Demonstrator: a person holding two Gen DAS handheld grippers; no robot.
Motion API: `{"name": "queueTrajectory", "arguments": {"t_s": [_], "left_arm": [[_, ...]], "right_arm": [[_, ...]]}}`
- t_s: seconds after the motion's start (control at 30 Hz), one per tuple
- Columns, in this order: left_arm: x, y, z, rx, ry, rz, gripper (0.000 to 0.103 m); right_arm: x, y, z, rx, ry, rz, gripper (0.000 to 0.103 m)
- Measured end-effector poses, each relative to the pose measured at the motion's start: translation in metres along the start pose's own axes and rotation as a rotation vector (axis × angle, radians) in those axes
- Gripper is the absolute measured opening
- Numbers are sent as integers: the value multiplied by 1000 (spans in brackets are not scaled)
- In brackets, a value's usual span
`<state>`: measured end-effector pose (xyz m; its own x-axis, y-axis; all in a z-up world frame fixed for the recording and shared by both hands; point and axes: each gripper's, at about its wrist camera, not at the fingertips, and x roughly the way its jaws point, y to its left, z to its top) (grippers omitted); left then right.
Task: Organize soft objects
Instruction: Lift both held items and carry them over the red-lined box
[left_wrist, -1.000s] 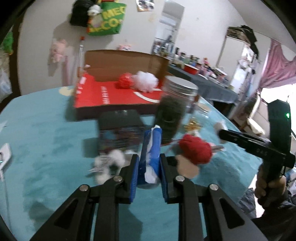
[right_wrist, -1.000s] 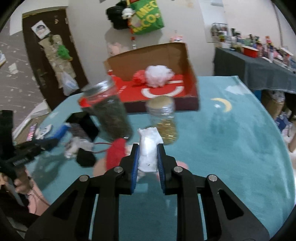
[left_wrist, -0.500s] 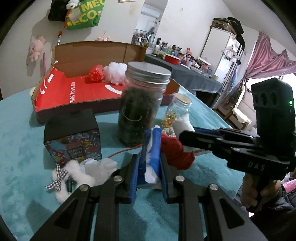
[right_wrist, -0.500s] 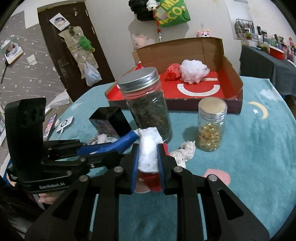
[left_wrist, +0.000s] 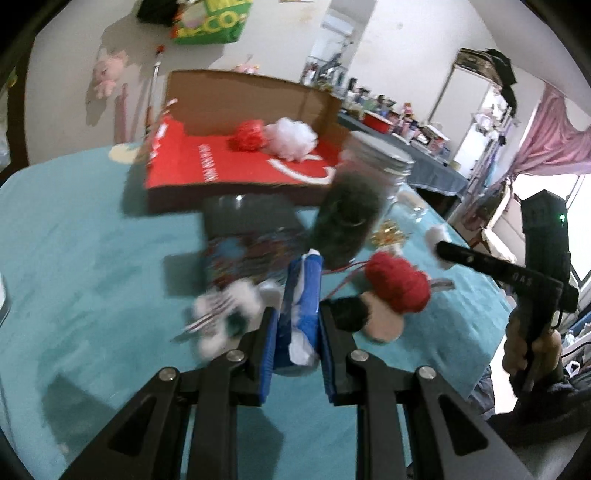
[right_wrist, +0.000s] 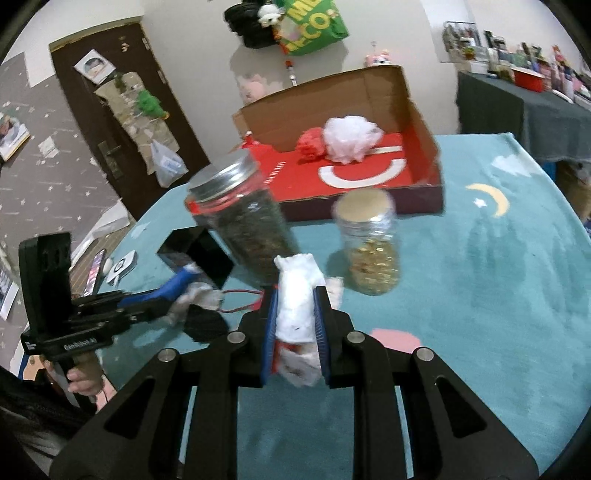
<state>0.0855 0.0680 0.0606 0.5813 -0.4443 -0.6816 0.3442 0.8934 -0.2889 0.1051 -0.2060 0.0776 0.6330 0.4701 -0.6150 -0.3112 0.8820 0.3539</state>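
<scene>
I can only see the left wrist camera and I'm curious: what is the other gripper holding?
Observer: The right gripper is shut on a white fluffy piece.
Operator: What's hiding behind the big jar?
Observer: A small jar with gold bits inside, upright in front of the red box.
Operator: Is the teal cloth plain?
Observer: No, a yellow moon is printed on it, right of the box.
</scene>
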Motion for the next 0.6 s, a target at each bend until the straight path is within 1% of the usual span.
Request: {"name": "queueTrajectory", "arguments": {"t_s": [0.17,0.33,0.5,0.6], "left_arm": [[-14,31,-9,-72,10,21,23],[-21,56,-9,-132,14,48,23],[-21,74,-2,-126,8,84,23],[-19,81,7,-86,6,109,23]], "right_arm": [[-5,-19,-2,28,5,-52,18],[-3,-33,-2,39,24,-92,18],[2,-40,0,11,48,-134,18],[5,-43,3,-33,62,-164,18]]}}
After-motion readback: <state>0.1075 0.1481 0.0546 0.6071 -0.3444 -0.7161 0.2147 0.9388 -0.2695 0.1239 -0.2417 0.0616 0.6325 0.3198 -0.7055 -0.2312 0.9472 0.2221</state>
